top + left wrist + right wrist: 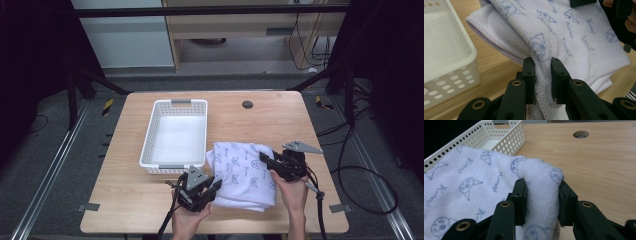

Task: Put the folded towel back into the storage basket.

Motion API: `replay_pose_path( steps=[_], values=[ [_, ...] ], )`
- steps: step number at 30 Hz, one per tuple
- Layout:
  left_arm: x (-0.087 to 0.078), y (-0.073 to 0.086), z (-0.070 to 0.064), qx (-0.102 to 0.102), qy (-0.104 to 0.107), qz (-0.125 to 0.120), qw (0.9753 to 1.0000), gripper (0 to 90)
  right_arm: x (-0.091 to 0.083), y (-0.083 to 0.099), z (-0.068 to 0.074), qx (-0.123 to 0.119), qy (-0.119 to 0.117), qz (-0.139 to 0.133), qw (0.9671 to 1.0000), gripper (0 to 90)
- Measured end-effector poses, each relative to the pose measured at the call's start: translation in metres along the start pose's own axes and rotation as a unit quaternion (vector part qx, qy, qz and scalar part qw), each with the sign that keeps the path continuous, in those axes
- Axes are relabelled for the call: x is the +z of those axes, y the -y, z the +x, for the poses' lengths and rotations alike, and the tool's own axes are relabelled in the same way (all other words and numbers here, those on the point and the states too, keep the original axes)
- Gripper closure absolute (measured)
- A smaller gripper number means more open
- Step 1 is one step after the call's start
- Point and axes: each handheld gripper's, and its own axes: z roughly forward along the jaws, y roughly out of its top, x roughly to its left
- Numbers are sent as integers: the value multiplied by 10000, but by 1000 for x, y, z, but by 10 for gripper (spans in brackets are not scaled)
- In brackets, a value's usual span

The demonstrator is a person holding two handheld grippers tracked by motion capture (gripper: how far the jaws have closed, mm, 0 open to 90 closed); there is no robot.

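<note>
Already both grippers pinch the towel, which lies on the counter right of the basket: left gripper on its near-left edge, right gripper on a thick right fold. Uneven lifting could drag that bulky fold free.

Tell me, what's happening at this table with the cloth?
A person holds a pair of tongs in each hand and is handling a white towel printed with little blue faces, which lies folded on the wooden table. The left tongs pinch the towel's near left edge, and the right tongs are closed on a bunched fold at its right side. A white perforated basket sits just left of the towel, with nothing visible inside.
</note>
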Motion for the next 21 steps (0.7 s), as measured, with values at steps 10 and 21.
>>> replay_pose_path(
  steps=[10, 21],
  values=[
    [-12, -13, 6, 132, -135, -83, 9998, 753, -2, -15, 11, -75, 7, -179, 9998, 648],
    [-24, -23, 17, 186, -220, -158, 9995, 752, 2, -27, 25, -146, 7, -317, 9994, 649]
  ],
)
